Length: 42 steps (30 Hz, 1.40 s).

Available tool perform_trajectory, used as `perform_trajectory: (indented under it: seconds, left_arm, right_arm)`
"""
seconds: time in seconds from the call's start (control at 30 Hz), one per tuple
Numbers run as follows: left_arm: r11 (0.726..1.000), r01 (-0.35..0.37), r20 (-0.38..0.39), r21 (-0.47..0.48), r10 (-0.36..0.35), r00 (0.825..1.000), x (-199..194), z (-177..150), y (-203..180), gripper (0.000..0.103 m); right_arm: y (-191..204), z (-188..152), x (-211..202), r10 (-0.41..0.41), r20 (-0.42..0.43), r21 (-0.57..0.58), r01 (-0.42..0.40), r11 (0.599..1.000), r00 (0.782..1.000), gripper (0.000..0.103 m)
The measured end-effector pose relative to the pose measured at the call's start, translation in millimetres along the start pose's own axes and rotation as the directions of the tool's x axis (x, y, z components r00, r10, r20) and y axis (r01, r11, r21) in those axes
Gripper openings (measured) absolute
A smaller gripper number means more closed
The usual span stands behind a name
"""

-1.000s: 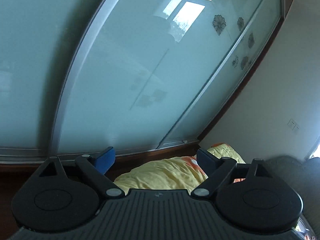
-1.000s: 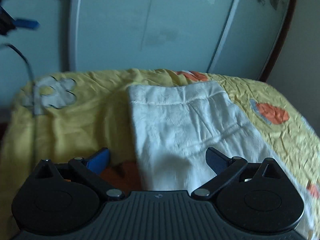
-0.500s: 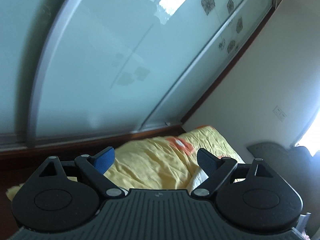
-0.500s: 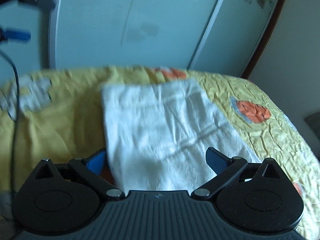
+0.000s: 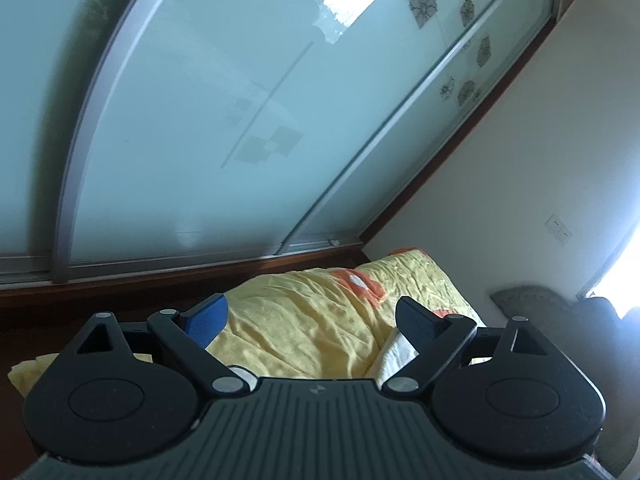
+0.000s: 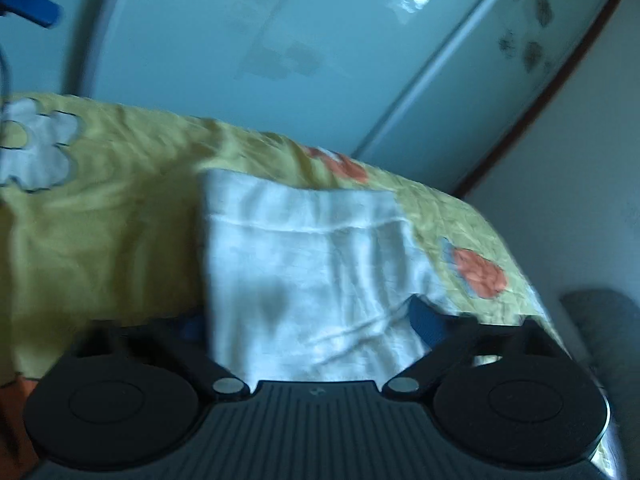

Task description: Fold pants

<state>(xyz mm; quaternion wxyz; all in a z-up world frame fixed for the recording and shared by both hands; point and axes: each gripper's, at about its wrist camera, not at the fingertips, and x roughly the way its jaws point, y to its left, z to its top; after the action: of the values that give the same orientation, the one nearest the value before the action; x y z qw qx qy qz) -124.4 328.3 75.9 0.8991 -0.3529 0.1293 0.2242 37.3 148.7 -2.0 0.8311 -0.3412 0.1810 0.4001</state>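
Note:
White pants (image 6: 312, 272) lie folded on a yellow bedspread (image 6: 100, 208), waistband at the far end. My right gripper (image 6: 308, 324) is low over their near end. Its jaws are closing with the cloth between them, but they still stand wide; the cloth's left edge hides the left finger, and the right pad (image 6: 426, 320) sits at the cloth's right edge. My left gripper (image 5: 312, 316) is held open above the bedspread (image 5: 304, 332) with nothing between its fingers. A corner of the pants (image 5: 394, 356) shows beside its right finger. The right wrist view is blurred.
Frosted sliding wardrobe doors (image 5: 240, 120) with a dark wooden frame stand just beyond the bed. A cream wall (image 5: 540, 184) with a socket lies to the right. A grey padded seat (image 6: 600, 320) sits at the bed's right side. Bright window light comes from the far right.
The left wrist view tipped down, showing more of the bed. The right gripper moved in over the pants' near end and rolled, and the cloth now lies between its fingers.

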Motion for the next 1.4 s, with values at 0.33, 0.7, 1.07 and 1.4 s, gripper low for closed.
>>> perform_trajectory:
  seconds: [0.33,0.7,1.07,1.4]
  left_arm:
    - [0.952,0.211,-0.149,-0.223,-0.248,0.957,45,-14,-31,0.097]
    - [0.968,0.117,-0.444,-0.223,-0.208,0.872,161,-75,-81,0.05]
    - [0.95,0.182,-0.397,0.252,-0.069,0.915,142,-73,-129,0.02]
    - [0.546,0.443,-0.378,0.711,-0.235,0.896,72,-200,-241,0.02]
  right_arm:
    - [-39,-9,-26,0.045,0.111,0.334,-0.08,0.939,0.993,0.017]
    - [-74,-38,-27,0.155,0.161,0.555,-0.22,0.803,0.975,0.023]
    - [-187,-125,-57,0.281,0.323,0.884,-0.394,0.252,0.904,0.077]
    - [-262,-215,-87,0.244,0.494,0.87,-0.471,-0.149,0.835,0.099]
